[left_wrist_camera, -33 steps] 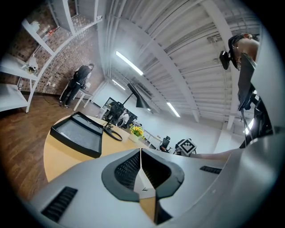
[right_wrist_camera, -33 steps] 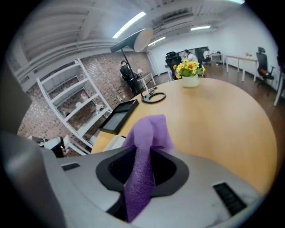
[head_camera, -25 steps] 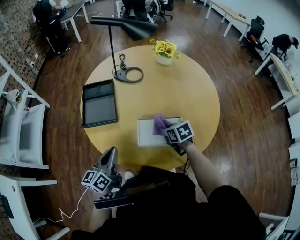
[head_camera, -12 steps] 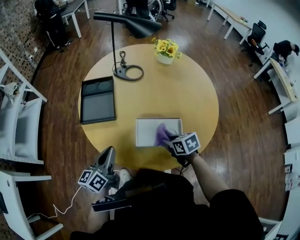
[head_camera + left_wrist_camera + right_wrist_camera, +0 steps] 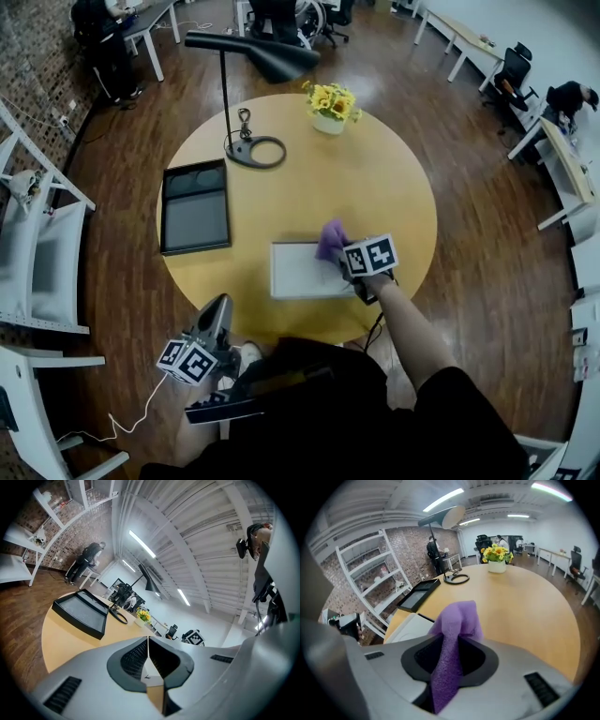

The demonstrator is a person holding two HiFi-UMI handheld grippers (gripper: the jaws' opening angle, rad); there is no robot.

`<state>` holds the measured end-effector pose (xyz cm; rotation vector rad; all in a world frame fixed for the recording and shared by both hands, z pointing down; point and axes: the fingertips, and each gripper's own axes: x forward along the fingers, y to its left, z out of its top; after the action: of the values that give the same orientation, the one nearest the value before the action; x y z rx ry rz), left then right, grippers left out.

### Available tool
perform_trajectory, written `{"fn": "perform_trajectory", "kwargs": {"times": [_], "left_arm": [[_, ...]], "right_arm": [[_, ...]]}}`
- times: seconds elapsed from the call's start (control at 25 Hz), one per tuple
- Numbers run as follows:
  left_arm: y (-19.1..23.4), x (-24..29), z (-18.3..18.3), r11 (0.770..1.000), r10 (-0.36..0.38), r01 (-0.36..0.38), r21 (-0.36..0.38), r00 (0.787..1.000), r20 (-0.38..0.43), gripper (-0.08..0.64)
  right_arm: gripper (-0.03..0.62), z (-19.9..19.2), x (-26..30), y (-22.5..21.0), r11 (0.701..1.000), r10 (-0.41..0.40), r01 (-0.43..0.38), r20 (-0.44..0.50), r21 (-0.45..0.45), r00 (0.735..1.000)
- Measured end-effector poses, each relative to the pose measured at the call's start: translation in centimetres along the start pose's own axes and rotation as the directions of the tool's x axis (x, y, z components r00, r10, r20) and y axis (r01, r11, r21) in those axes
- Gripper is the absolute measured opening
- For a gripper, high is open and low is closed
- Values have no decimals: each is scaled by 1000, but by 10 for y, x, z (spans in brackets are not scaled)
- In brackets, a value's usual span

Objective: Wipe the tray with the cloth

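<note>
A white tray (image 5: 298,272) lies on the round wooden table (image 5: 384,187) near its front edge. My right gripper (image 5: 341,251) is shut on a purple cloth (image 5: 331,239), which sits at the tray's far right corner. In the right gripper view the cloth (image 5: 453,634) stands pinched between the jaws, with the white tray (image 5: 408,626) just to its left. My left gripper (image 5: 217,317) is shut on nothing and hangs off the table, below its front edge. Its jaws (image 5: 148,645) point level across the tabletop.
A black tray (image 5: 195,206) lies at the table's left. Behind it stands a black desk lamp with a ring base (image 5: 256,150). A pot of yellow flowers (image 5: 329,103) is at the far edge. White shelving (image 5: 37,244) stands to the left, desks and chairs around.
The right gripper drew the cloth toward the tray's near side, then pushed it back to the far right corner. The left gripper has stayed where it was.
</note>
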<state>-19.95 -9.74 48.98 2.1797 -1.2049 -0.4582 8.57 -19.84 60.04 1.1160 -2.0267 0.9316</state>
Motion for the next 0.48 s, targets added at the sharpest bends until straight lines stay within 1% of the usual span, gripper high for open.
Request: {"fn": "perform_trajectory", "kwargs": {"times": [0.08,0.16,0.24,0.28,0.32,0.36,0.44,0.48], "left_arm": [[-2,3,-3,1000,-7,7,-3,1000,-13,0],[-3,7,-8,1000,-17,17,2,999,-32,0],[-5,17,-19,999,-29,33,43,996,-85,0],[-7,27,-28,995,-35,47,86,991,-132,2],[-9,40,-40,988,-38,66,139,981,-190,3],[-12,56,-53,977,-38,89,193,967,-254,25],[-15,93,-79,954,-24,132,270,929,-369,152],[-13,110,-92,946,-6,140,292,909,-416,166]], "right_arm": [[94,-5,2,9,998,35,-36,19,53,999],[94,-13,-1,19,997,58,-60,27,56,998],[94,-26,-6,26,996,82,-82,14,40,997],[94,-32,-9,29,996,89,-89,5,26,996],[94,-37,-10,31,996,88,-88,-3,8,996],[94,-40,-11,33,997,81,-81,-8,-10,997],[94,-42,-10,33,998,64,-65,-14,-26,998],[94,-42,-8,32,998,60,-61,-19,-22,998]]}}
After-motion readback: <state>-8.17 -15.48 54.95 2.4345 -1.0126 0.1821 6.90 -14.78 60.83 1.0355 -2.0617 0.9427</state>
